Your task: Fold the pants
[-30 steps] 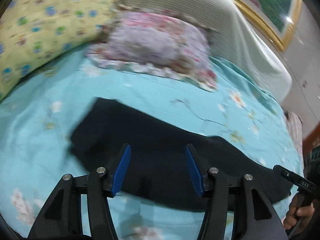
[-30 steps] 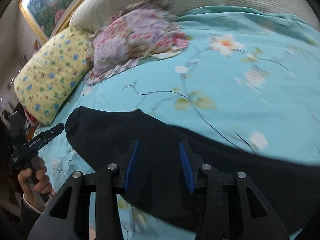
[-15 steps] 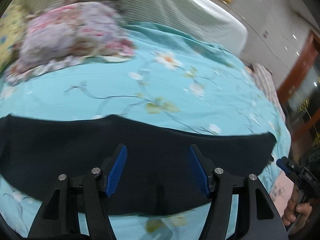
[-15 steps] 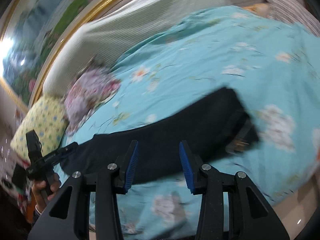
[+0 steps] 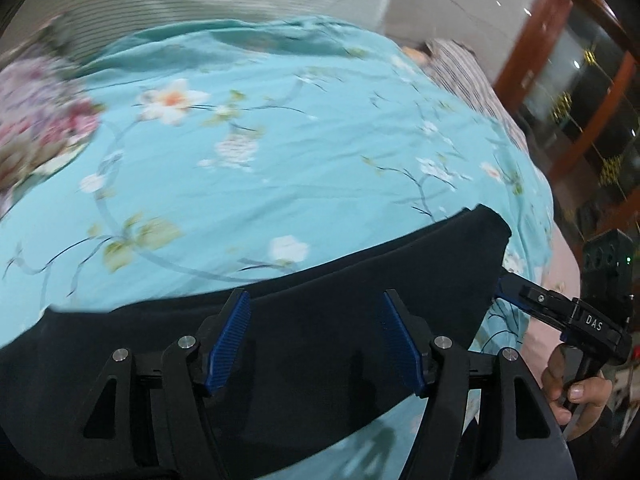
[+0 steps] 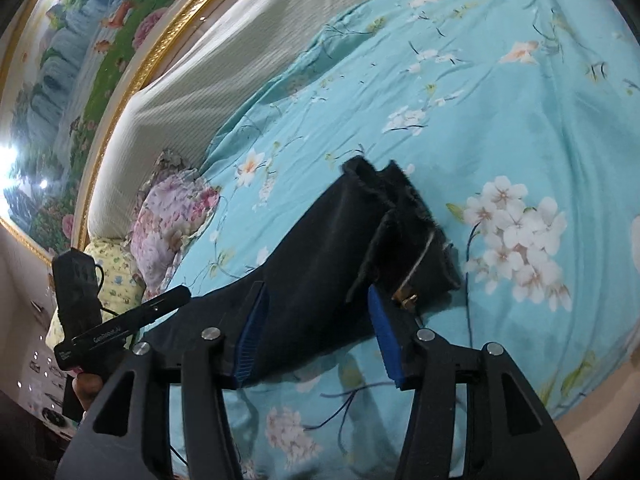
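Black pants point(image 5: 304, 344) lie stretched out flat along the near edge of a turquoise floral bed sheet point(image 5: 260, 152). In the right wrist view the pants point(image 6: 320, 264) end at the waistband, with a metal clasp point(image 6: 408, 298) showing. My left gripper point(image 5: 316, 336) is open and empty, hovering over the middle of the pants. My right gripper point(image 6: 318, 328) is open and empty, just above the waistband end. The right gripper also shows at the right in the left wrist view point(image 5: 500, 290), close to the pants' end.
A floral pillow point(image 6: 172, 220) and a yellow dotted pillow point(image 6: 116, 276) lie at the head of the bed, by a ribbed white headboard point(image 6: 224, 64). A framed landscape painting point(image 6: 68, 60) hangs behind. The bed edge point(image 6: 580, 392) drops off at the right.
Both grippers have swept rightward along the pants, from the leg end near the pillows toward the waistband end. Both stayed open.
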